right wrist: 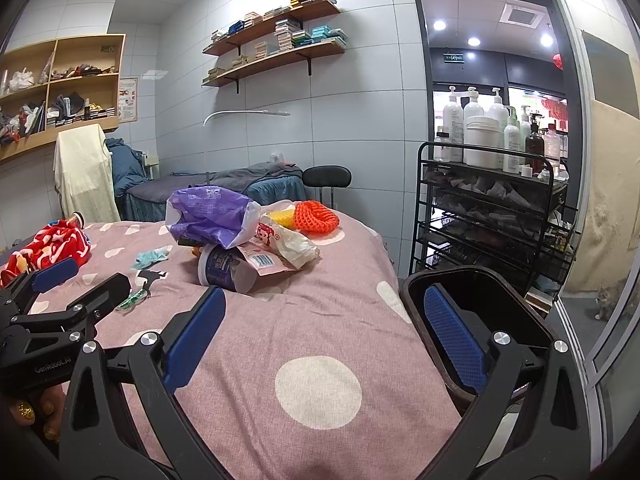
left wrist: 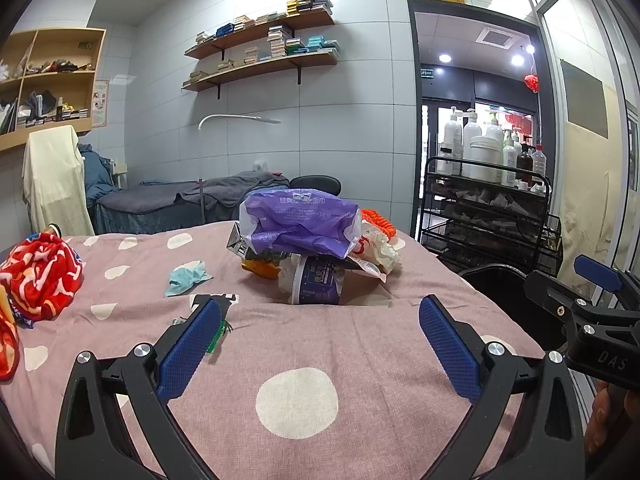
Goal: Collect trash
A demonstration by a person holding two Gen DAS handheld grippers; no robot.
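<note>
A trash pile sits mid-bed: a purple plastic bag (left wrist: pixel 300 220) (right wrist: pixel 208 216) on top, a tipped round tub (left wrist: pixel 318 280) (right wrist: pixel 222 268) under it, a pink-white wrapper (right wrist: pixel 276 252) and crumpled paper (left wrist: pixel 380 248). A blue tissue (left wrist: pixel 186 276) (right wrist: pixel 150 257) and a small green wrapper (left wrist: pixel 219 334) (right wrist: pixel 132 300) lie to the left. A dark bin (right wrist: pixel 476 312) (left wrist: pixel 504 292) stands at the bed's right side. My left gripper (left wrist: pixel 320 316) is open and empty, just short of the pile. My right gripper (right wrist: pixel 324 308) is open and empty, over the bed's right edge by the bin.
The bed has a pink polka-dot sheet (left wrist: pixel 296 392). A red patterned cloth (left wrist: pixel 40 276) lies at its left, an orange knitted item (right wrist: pixel 316 218) at its far side. A black wire rack (right wrist: pixel 492 216) with bottles stands at the right. A stool (right wrist: pixel 326 178) stands behind the bed.
</note>
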